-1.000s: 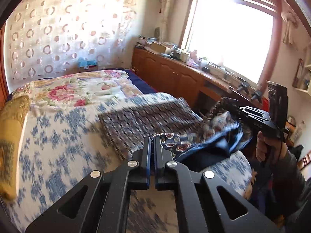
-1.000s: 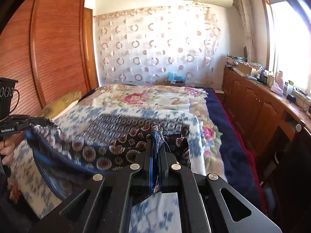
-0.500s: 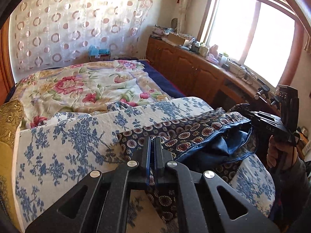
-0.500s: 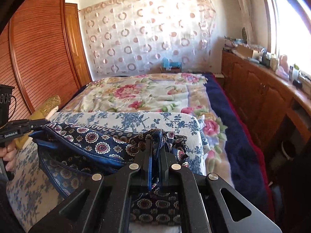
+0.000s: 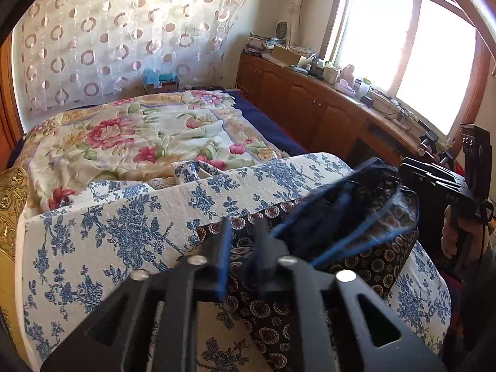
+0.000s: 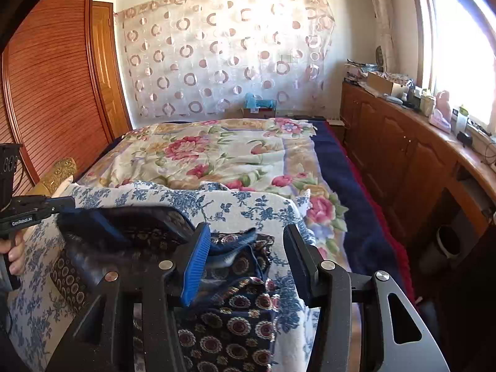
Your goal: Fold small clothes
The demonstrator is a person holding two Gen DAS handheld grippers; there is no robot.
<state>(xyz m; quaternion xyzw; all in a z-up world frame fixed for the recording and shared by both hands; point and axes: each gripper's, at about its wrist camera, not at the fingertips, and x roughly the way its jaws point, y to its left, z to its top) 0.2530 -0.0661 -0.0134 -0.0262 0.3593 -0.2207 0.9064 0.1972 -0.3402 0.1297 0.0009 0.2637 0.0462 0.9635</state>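
A small dark garment (image 5: 365,248) with a round medallion print and blue trim lies on the blue-flowered white bedspread (image 5: 108,235). It also shows in the right wrist view (image 6: 238,303). My left gripper (image 5: 243,235) has its jaws a little apart just over the garment's near corner, blurred by motion. My right gripper (image 6: 245,248) is wide open above the garment's other end, and the cloth lies loose between its fingers. The blue pad (image 6: 195,266) of its left finger is bare. Each gripper shows at the edge of the other's view.
A floral quilt (image 6: 232,152) covers the far part of the bed, with a navy blanket edge (image 6: 350,198) on the right. A wooden cabinet run (image 6: 403,142) with clutter stands under the window. A wooden wardrobe (image 6: 52,93) and a gold pillow (image 6: 55,173) are at left.
Both grippers lowered the garment onto the bedspread and opened. The right jaws opened wide and let go of the cloth; the left jaws parted a little.
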